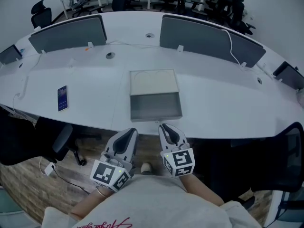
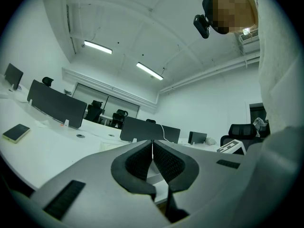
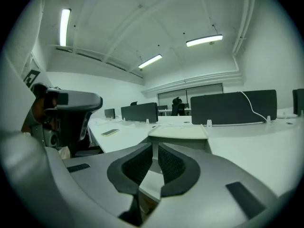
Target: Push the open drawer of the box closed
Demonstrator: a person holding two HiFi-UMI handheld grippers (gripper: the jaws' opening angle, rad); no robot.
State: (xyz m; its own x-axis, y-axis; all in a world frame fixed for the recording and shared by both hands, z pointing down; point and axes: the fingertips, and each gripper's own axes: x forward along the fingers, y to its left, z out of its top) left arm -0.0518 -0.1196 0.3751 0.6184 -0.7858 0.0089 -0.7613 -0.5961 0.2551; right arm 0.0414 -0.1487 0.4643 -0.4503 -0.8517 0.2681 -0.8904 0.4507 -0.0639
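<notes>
While held low before the bench (image 1: pixel 213 99), both shut: left tool (image 1: pixel 129 133) with pads meeting at the tips and nothing between, right tool (image 1: pixel 166 127) with only a thin slit between pads, also holding nothing. Side by side, a little apart, each pointing toward the box (image 1: pixel 153 82). Tips at the near bench edge in the head view, just short of the drawer (image 1: pixel 156 107); no touch to be made out. Marker cubes (image 1: pixel 179 161) at the rear ends, close to a pale shirt (image 1: pixel 156 203)

Box flat, pale-topped, at the bench middle. Drawer pulled out toward the near edge, grey inside, front close to that edge. Left tool in line with the drawer's left front corner, right tool in line with its right half. Seen past the right tool's pads in its own view: box top and drawer front straight ahead

Elsewhere on the bench: phone (image 1: pixel 62 98) lying flat at left, well apart from the box. Behind the box, two dark dividers (image 1: pixel 69 33) standing along the far side, white cable (image 1: pixel 232 44) draped over the right one. Dark chair (image 1: pixel 57 141) tucked under the bench at left, over wood floor (image 1: pixel 28 184). More chairs (image 1: pixel 232 4) past the far side
</notes>
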